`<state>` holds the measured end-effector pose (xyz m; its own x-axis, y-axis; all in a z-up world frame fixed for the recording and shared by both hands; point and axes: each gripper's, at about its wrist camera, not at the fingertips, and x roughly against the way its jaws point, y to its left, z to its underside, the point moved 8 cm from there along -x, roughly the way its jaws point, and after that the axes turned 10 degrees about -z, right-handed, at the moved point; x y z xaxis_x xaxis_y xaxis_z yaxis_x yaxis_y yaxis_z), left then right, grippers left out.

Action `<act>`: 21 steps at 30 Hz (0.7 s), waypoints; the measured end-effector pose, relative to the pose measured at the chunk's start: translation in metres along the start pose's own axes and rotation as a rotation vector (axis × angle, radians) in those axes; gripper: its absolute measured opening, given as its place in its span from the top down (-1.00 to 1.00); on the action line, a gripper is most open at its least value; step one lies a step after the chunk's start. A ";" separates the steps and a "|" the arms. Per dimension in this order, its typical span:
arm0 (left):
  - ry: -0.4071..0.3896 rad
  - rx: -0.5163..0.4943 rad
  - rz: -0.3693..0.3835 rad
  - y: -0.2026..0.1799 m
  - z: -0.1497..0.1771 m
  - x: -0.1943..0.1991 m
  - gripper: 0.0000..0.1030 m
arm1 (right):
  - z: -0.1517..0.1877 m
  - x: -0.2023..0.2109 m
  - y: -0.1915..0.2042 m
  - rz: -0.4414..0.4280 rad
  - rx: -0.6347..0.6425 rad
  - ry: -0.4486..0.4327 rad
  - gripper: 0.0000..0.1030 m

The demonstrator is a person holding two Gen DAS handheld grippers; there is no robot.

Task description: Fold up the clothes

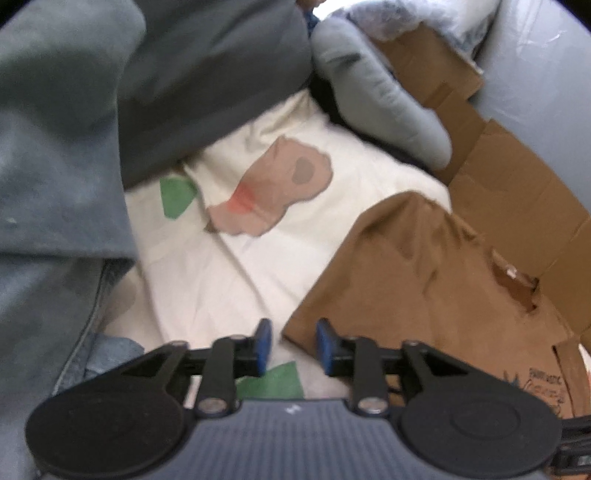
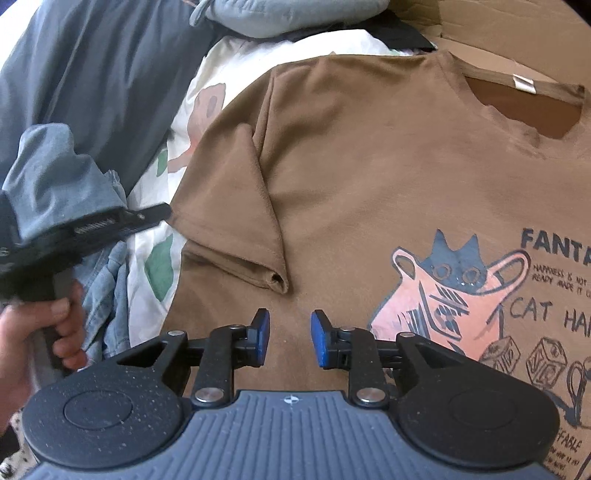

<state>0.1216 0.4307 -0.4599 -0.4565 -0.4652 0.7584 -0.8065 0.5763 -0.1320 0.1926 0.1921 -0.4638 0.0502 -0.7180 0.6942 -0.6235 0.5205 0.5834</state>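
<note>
Brown short-sleeved cotton T-shirt point(image 2: 388, 177) with a printed cat-in-a-jug picture lies spread front-up, directly under the right gripper point(image 2: 289, 339); that gripper's blue-padded fingers point(image 2: 261, 338) stand apart, released, with nothing between them, hovering over the shirt's lower chest just beside the print; ahead of them the shirt's near sleeve point(image 2: 236, 221) is folded in over the body, its hem pointing toward the gripper; farther on, the collar with a small white label point(image 2: 524, 83) lies against flattened brown cardboard point(image 2: 517, 33); at the left edge of the right wrist view a bare hand point(image 2: 40, 332) grips the dark handle of the other tool, beside crumpled faded blue denim point(image 2: 107, 295); in the left wrist view the left gripper point(image 1: 293, 345) is likewise spread open and empty, its blue pads point(image 1: 264, 345) poised over the cream bedsheet with green and tan animal shapes point(image 1: 207, 280), just beside the shirt's edge, the right pad level with the brown fabric's corner; the sheet runs forward past a tan bear-like patch; dark grey cloth point(image 1: 207, 81) is heaped to the left and beyond it; a pale grey padded cushion point(image 1: 369, 92) lies at the far end of the sheet, with cardboard to its right; whether the left pads touch the sheet cannot be told
</note>
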 end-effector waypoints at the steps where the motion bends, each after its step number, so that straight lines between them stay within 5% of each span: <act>1: -0.001 -0.008 -0.007 0.001 0.001 -0.003 0.07 | 0.000 0.002 0.000 -0.002 -0.002 -0.004 0.26; 5: 0.003 -0.013 -0.001 0.000 0.005 -0.009 0.11 | -0.001 0.005 0.001 -0.005 0.002 -0.022 0.20; 6: -0.001 -0.018 -0.002 -0.001 0.005 -0.009 0.22 | -0.002 0.005 0.001 -0.006 0.001 -0.025 0.20; 8: 0.006 -0.027 0.018 -0.003 0.004 -0.006 0.85 | -0.003 0.006 0.001 -0.010 -0.001 -0.032 0.20; 21: -0.008 -0.052 0.077 -0.054 -0.032 0.057 0.91 | -0.021 0.008 0.024 -0.132 0.024 -0.118 0.19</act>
<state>0.1511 0.3944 -0.3891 -0.5193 -0.4235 0.7423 -0.7485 0.6445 -0.1560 0.1946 0.2085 -0.4351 0.0420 -0.8292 0.5573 -0.6360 0.4080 0.6550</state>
